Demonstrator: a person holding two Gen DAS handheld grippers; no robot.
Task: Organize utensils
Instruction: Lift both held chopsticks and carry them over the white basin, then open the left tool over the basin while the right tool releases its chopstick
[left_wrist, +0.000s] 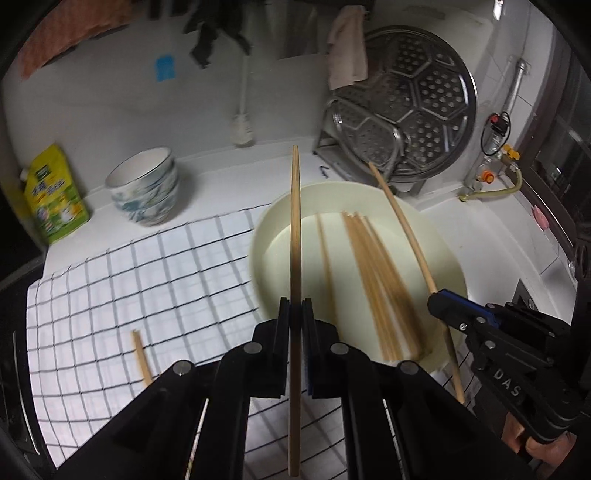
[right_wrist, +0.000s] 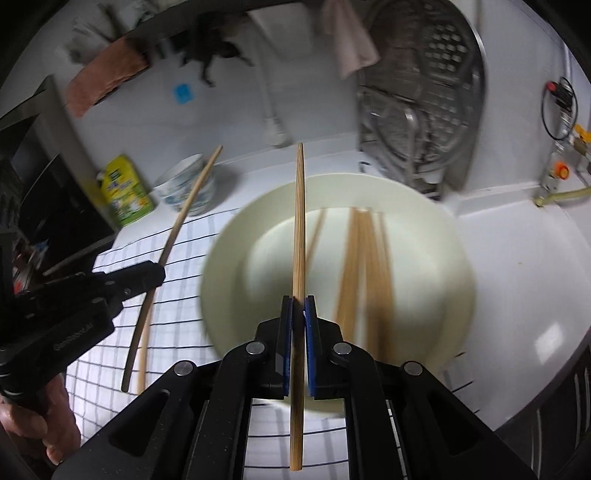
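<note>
White kitchen counter, checked cloth (left_wrist: 122, 280) spread on it. Left gripper (left_wrist: 295, 308) pinched on one chopstick (left_wrist: 294, 229), right gripper (right_wrist: 298, 304) pinched on another chopstick (right_wrist: 298, 229). Both sticks pointing away, over cream plate (right_wrist: 236, 258) just ahead, right nearer. Loose chopsticks (left_wrist: 373, 273) on plate blurred, hard to count.

Chopsticks (left_wrist: 373, 280) lie in the basin (left_wrist: 266, 236), on a checked cloth (left_wrist: 147, 280); stacked bowls (left_wrist: 146, 186) stand behind-left, steamer rack (left_wrist: 410, 107) behind-right of the basin
</note>
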